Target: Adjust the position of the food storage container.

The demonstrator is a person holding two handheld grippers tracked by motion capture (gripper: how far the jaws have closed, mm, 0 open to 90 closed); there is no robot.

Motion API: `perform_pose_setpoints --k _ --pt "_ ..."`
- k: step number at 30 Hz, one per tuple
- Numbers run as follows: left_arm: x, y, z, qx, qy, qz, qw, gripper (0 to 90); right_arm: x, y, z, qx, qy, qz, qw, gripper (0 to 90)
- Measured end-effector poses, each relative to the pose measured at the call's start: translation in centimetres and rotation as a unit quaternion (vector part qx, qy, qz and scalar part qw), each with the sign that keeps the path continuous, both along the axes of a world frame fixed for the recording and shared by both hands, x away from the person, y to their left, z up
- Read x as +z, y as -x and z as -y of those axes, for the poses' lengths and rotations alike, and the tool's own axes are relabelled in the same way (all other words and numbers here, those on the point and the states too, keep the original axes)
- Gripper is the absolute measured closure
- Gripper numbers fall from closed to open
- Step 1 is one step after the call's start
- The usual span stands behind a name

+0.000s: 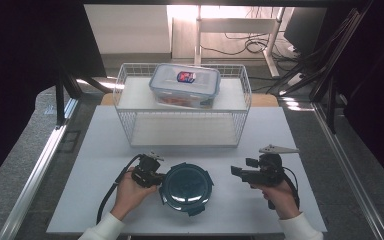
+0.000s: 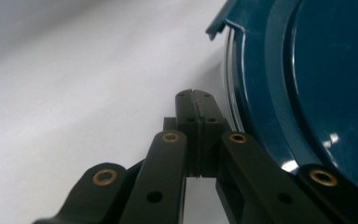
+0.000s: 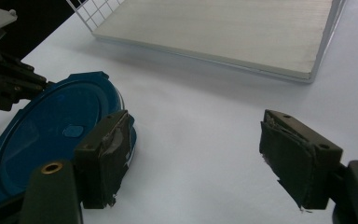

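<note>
Your left tongs are pressed together with nothing between them, the two black jaws meeting along a thin seam. Their tips lie just beside the left rim of the round dark-blue lid, low over the white surface; from the left gripper view I cannot tell whether they touch the rim. In the high view your left hand holds that tool at the lid's left edge, its cable curling away toward the near left.

Your right tongs are spread, with bare white surface between the two pads and nothing pinched. In the high view they point left toward the lid but stand apart from it, to its right, with your right hand behind them.

The lid lies flat on the surface, near the front edge and between your two hands, its clip tabs sticking out around the rim.

Beyond it, farther from you, stands a white wire rack. On the rack's upper shelf rests a clear rectangular food box with its own lid clipped on.
</note>
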State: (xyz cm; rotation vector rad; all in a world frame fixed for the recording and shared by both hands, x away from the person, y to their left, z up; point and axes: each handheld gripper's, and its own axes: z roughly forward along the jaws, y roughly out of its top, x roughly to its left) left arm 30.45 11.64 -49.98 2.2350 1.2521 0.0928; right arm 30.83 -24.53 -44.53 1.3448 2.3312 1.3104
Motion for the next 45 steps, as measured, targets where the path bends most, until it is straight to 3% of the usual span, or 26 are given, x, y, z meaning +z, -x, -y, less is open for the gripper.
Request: perform_pose_setpoints --k 4,8,13,14,21,23,27,32,35,38,41,45 --pt "-0.2 -0.7 0.5 0.007 0.012 0.004 0.9999 90.0 0.1 0.1 -0.1 0.001 0.0 0.002 1.0 24.5" --pt "-0.4 -1.5 0.6 0.004 0.035 -0.006 0.9993 90.0 0.0 0.0 -0.1 -0.001 0.0 0.001 1.0 24.5" --pt "-0.1 -2.2 1.2 -0.006 0.026 0.0 0.9996 90.0 -0.1 -0.1 0.1 -0.004 0.0 0.0 1.0 24.5" --pt "-0.1 -2.3 1.5 0.0 0.035 0.004 0.9994 90.0 -0.1 -0.1 0.1 -0.005 -0.001 0.0 1.0 24.4" --pt "-0.1 -2.8 2.1 -0.01 0.029 0.005 0.9995 90.0 -0.2 -0.1 0.2 -0.003 0.003 -0.002 1.0 24.5" --pt "0.1 -2.8 1.8 -0.018 0.03 0.005 0.9994 90.0 -0.2 -0.1 0.2 -0.005 0.002 -0.002 1.0 24.5" --pt "1.5 -2.3 0.4 -0.002 0.029 0.036 0.9989 90.0 0.1 0.2 0.1 -0.006 0.0 0.001 1.0 24.4" --pt "3.0 -0.2 -2.0 0.018 0.046 0.062 0.9969 89.2 0.2 0.6 0.2 -0.002 -0.002 0.004 1.0 24.4" --pt "3.4 1.4 -3.3 0.029 0.068 0.061 0.9954 79.3 0.2 0.8 0.0 0.005 -0.001 0.004 1.0 24.3" --pt "3.9 2.4 -4.1 0.039 0.092 0.046 0.994 55.5 0.2 1.0 -0.4 0.017 0.0 0.005 0.9998 23.4" --pt "4.2 3.4 -4.2 0.035 0.097 0.031 0.9942 33.9 0.2 1.3 -0.8 0.037 0.002 0.008 0.9993 21.9" --pt "4.2 4.6 -4.2 0.043 0.088 0.037 0.9945 22.3 0.1 1.6 -1.1 0.062 -0.002 0.012 0.998 21.3"
